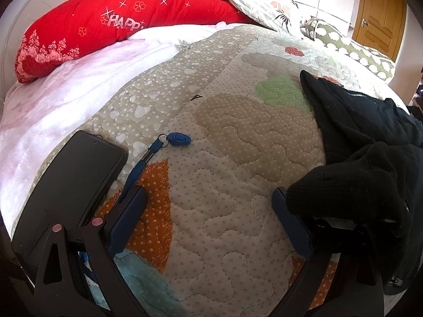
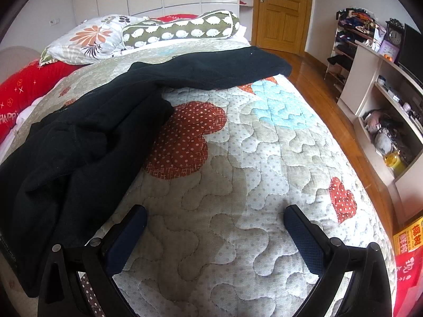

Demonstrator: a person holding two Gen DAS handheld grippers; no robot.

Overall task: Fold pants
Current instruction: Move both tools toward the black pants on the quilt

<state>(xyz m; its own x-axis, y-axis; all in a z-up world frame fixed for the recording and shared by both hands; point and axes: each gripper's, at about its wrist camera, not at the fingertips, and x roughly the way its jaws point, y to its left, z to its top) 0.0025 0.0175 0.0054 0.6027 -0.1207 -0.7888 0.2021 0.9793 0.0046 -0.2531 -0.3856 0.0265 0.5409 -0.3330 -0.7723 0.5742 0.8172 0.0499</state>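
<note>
the black pants lie crumpled on the quilted bed. the left gripper and right gripper hover with jaws spread wide, holding nothing; pants fabric drapes over the left gripper's right finger.

One pair of black pants at the frame's left. One phone and one blue key fob at lower left. One red pillow, one floral pillow and one hedgehog-print bolster along the top. One quilt. One wooden door. Two claws: left claw, right claw.
</note>
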